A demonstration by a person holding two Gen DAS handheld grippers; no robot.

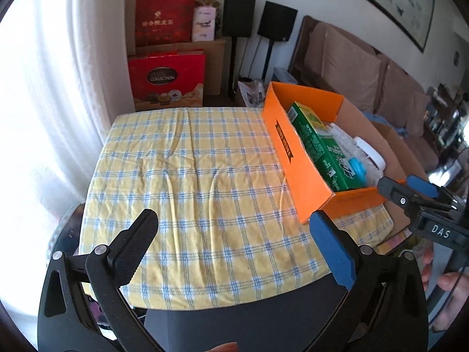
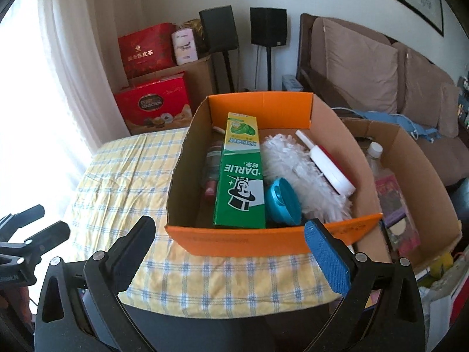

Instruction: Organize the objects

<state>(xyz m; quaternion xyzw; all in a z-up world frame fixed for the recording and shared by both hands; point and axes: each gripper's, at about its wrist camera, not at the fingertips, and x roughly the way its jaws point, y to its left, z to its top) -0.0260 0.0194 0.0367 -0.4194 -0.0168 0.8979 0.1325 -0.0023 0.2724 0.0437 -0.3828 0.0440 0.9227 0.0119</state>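
Note:
An orange cardboard box [image 2: 243,242] stands on the right side of the yellow checked table [image 2: 123,170]. It holds a green Darlie toothpaste carton [image 2: 240,182], a white fluffy duster [image 2: 296,167], a blue round lid [image 2: 283,201], a white-handled brush [image 2: 328,167] and a bottle [image 2: 212,170]. The box also shows in the left wrist view [image 1: 296,158]. My right gripper [image 2: 231,240] is open and empty, just in front of the box's near wall. My left gripper [image 1: 237,234] is open and empty above the bare tablecloth [image 1: 190,176], left of the box.
A second brown cardboard box [image 2: 410,176] with a bottle and packets stands right of the table. Red gift boxes [image 1: 167,79], speakers on stands and a brown sofa [image 2: 381,76] line the far wall. A curtained window is at the left.

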